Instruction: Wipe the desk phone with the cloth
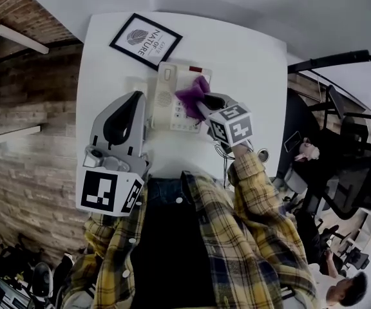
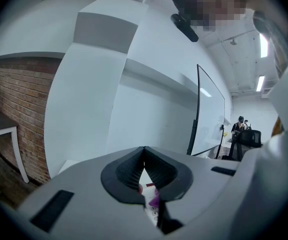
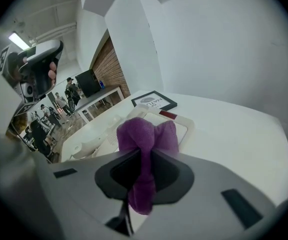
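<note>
The cream desk phone [image 1: 166,102] lies on the white table [image 1: 250,63], its handset [image 3: 90,145] along the left side. My right gripper [image 1: 203,102] is shut on a purple cloth [image 1: 192,93], which bunches out in front of the jaws over the phone's keypad and display end. In the right gripper view the cloth [image 3: 147,136] hangs pinched between the jaws, with the phone [image 3: 176,125] just beyond it. My left gripper [image 1: 136,96] is beside the phone's left edge. Its jaws are shut on nothing and point upward at the wall [image 2: 144,151].
A black-framed picture [image 1: 145,40] lies flat on the table behind the phone; it also shows past the cloth in the right gripper view [image 3: 154,101]. A brick wall [image 1: 18,108] is on the left, and office chairs [image 1: 356,172] stand to the right.
</note>
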`<state>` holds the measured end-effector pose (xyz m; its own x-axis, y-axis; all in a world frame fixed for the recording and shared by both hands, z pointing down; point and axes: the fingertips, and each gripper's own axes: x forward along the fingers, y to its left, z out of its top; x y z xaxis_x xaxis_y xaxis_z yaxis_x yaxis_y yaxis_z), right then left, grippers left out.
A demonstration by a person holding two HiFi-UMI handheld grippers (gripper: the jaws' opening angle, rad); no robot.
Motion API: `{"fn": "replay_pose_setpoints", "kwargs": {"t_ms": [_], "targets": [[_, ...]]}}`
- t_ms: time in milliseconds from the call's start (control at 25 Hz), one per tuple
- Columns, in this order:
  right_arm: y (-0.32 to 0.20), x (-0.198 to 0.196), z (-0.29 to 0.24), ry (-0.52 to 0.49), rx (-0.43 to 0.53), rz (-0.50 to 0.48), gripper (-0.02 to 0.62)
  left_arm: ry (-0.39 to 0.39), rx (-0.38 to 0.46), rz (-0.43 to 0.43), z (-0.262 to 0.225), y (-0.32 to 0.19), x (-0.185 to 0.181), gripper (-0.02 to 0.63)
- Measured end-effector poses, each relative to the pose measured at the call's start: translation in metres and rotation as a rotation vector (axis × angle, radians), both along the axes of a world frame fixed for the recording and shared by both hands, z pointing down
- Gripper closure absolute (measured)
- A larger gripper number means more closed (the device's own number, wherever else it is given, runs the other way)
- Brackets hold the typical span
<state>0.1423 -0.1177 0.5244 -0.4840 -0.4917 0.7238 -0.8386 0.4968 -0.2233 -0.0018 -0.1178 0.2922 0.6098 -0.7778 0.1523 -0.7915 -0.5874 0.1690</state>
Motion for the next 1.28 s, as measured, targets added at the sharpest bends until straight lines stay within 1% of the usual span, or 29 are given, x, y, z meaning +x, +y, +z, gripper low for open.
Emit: {"fn": "replay_pose_setpoints", "kwargs": {"t_ms": [320,520,1080,1280], "targets": [[0.038,-0.012,0.010,-0.020,-0.043,-0.005,0.535,0.007,0.007,0.018,-0.003,0.004,0.002,0.592],[0.067,-0.020,0.020,-0.028,-0.086,-0.022,0.535,0.009,0.009,0.031,-0.005,0.006,0.004,0.592],[0.111,-0.028,0.032,-0.066,-0.133,0.069,0.535,0.019,0.010,0.110,-0.005,0.014,0.012,0.592],[0.119,-0.028,0.030,-0.079,-0.140,0.102,0.535,0.012,-0.002,0.144,0.000,0.019,0.014,0.592]]}}
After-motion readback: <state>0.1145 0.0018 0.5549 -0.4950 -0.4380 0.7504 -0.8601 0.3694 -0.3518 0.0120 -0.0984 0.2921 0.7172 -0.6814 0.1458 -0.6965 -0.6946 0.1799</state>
